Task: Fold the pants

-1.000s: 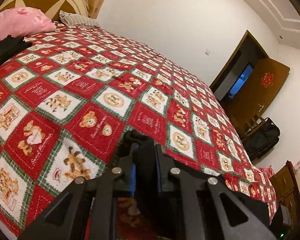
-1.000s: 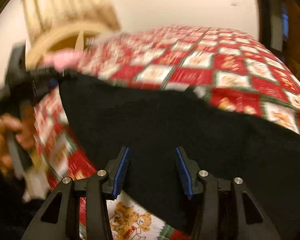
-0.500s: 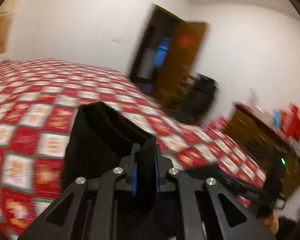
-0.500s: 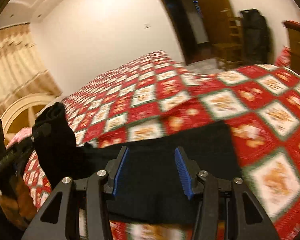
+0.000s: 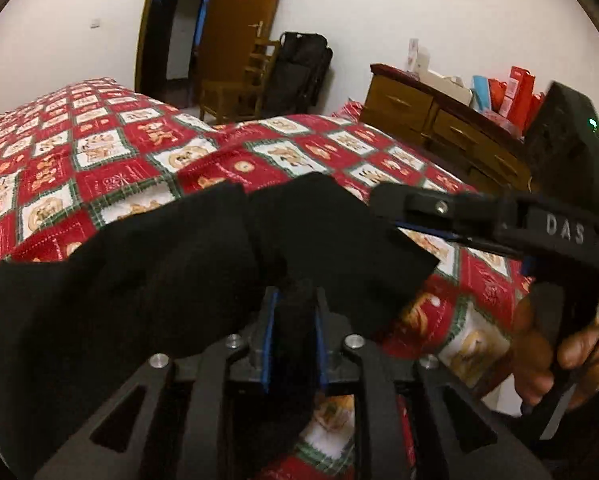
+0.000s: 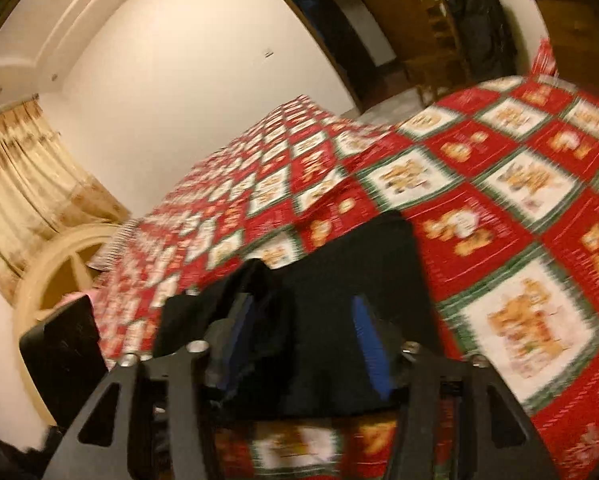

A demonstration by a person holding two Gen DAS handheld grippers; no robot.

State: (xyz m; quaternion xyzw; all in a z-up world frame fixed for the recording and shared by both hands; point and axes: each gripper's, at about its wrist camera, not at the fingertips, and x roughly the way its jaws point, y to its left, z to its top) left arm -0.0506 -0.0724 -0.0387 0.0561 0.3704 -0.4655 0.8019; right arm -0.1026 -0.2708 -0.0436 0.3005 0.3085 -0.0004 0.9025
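Note:
Black pants (image 5: pixel 159 264) lie bunched across the red patchwork bedspread (image 5: pixel 99 160). My left gripper (image 5: pixel 294 320) still has a wad of the pants filling the gap between its blue pads while its jaws are opening. My right gripper (image 5: pixel 387 220) reaches in from the right, its tips at the pants' edge, held by a hand (image 5: pixel 571 352). In the right wrist view the right gripper (image 6: pixel 303 336) hovers over the folded pants (image 6: pixel 359 264). Its jaws are opening wide: cloth drapes by the left pad and the right pad is bare.
A wooden dresser (image 5: pixel 439 120) with boxes on top stands right of the bed. A chair (image 5: pixel 235 92), a black bag (image 5: pixel 299 68) and a brown door (image 5: pixel 239 20) are beyond. The cream headboard (image 6: pixel 59 264) and curtain (image 6: pixel 27 184) are at the bed's other end.
The left gripper swung across the bed with the pants' end, bringing it beside the right gripper, and its jaws have parted a little. The right gripper's jaws stand wider over the pants.

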